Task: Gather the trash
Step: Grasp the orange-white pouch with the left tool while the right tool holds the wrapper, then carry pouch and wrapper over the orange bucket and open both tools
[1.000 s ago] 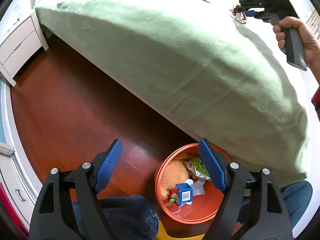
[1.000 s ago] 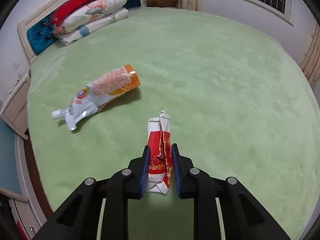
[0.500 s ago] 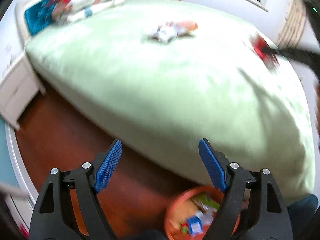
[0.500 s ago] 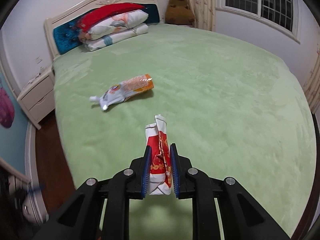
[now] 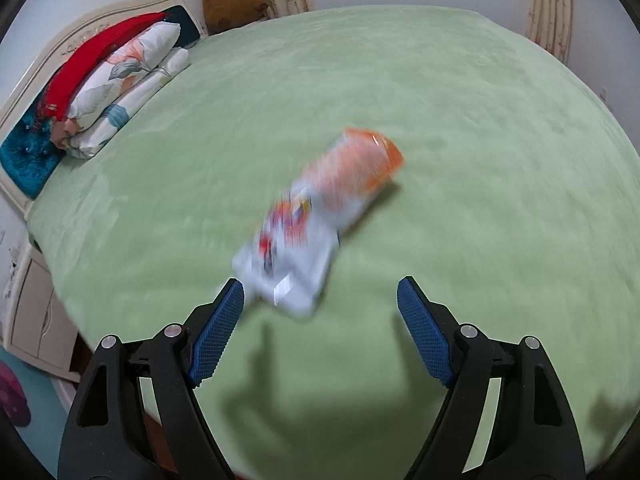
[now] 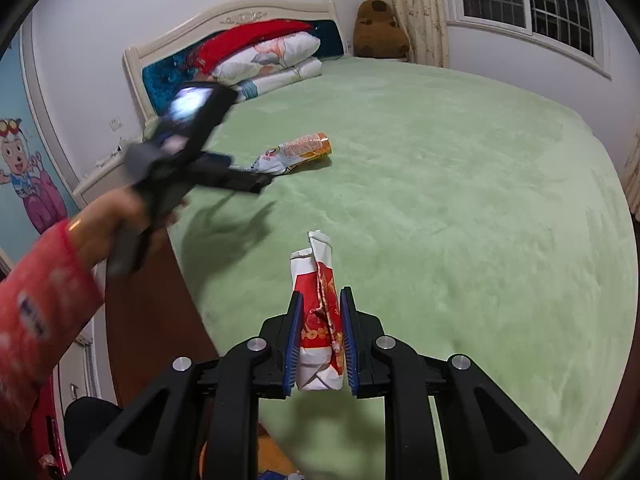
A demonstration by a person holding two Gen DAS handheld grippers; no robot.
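Observation:
An orange and white snack bag (image 5: 320, 216) lies blurred on the green bed (image 5: 500, 208), just beyond my left gripper (image 5: 320, 300), which stands open above the blanket with nothing between its fingers. In the right wrist view the same snack bag (image 6: 296, 152) lies mid-bed, with the left gripper (image 6: 244, 180) reaching toward it, held by a hand in a red sleeve (image 6: 40, 300). My right gripper (image 6: 320, 320) is shut on a crumpled red and white wrapper (image 6: 320, 312), held above the bed's near edge.
Pillows and a red cushion (image 6: 264, 52) lean on the headboard (image 6: 224, 20), with a brown plush toy (image 6: 380, 28) in the corner. A white nightstand (image 5: 32, 312) stands left of the bed. Brown wooden floor (image 6: 152, 304) shows beside the bed.
The left gripper swung up from over the orange bin on the floor to above the bed, close to the snack bag. The right gripper drew back from the bed, still holding the wrapper.

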